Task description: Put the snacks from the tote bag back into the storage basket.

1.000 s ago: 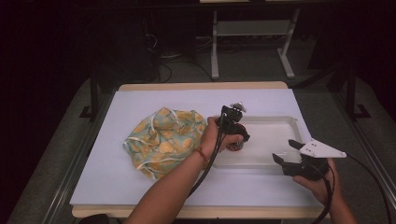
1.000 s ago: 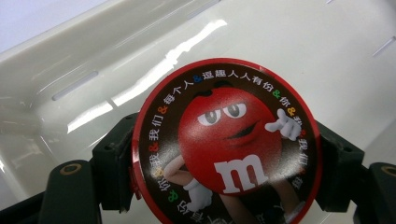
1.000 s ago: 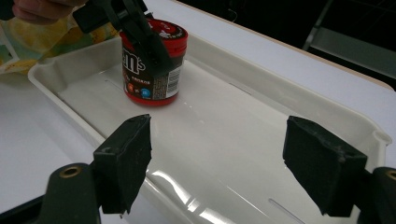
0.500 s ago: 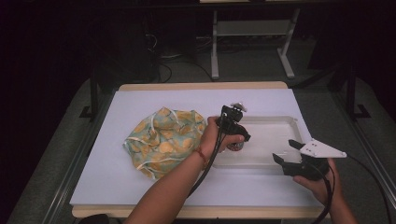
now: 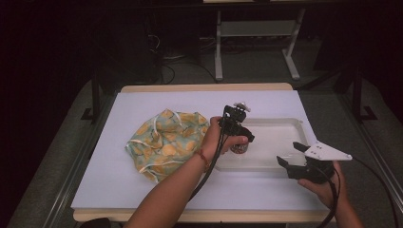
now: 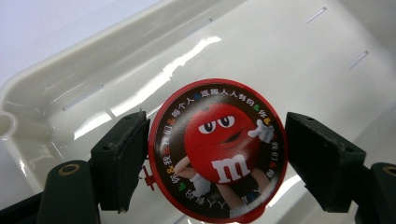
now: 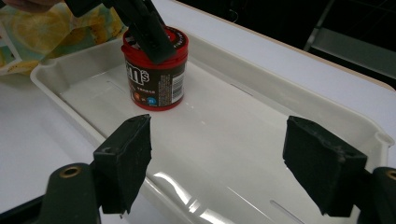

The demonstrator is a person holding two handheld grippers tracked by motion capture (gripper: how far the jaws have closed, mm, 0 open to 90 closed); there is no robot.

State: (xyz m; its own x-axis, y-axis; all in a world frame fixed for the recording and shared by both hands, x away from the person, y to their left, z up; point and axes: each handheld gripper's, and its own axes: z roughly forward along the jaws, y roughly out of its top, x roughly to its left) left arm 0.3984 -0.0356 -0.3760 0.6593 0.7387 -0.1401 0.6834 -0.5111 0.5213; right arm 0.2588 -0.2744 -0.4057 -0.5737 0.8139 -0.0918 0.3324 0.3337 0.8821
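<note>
Stood upright in the left end of a shallow white plastic tray [image 5: 285, 127], on its floor: a small M&M's candy tub [image 7: 155, 70] with a red lid and a dark label, barcode toward the right gripper view. Showed, on the lid in the left gripper view [image 6: 217, 148], a red cartoon candy character ringed by small printed characters.

Hovered over that tub, pointing straight down: the left gripper [image 5: 237, 137], held in the left hand [image 5: 218, 137]. Straddled the lid with jaws spread, the one pad touching or nearly touching the lid's rim, the other a little way off it; not clamped.

Rested at the tray's near right corner: the right gripper [image 5: 295, 156], held in the right hand [image 5: 328, 187], aimed across the tray toward the tub. Gaped wide, with nothing between the jaws.

Lay crumpled to the left of the tray on the white table [image 5: 114, 166]: a teal cloth [image 5: 166, 142] patterned in orange and yellow, with white cord-like trim, just beside the tray's left end.
</note>
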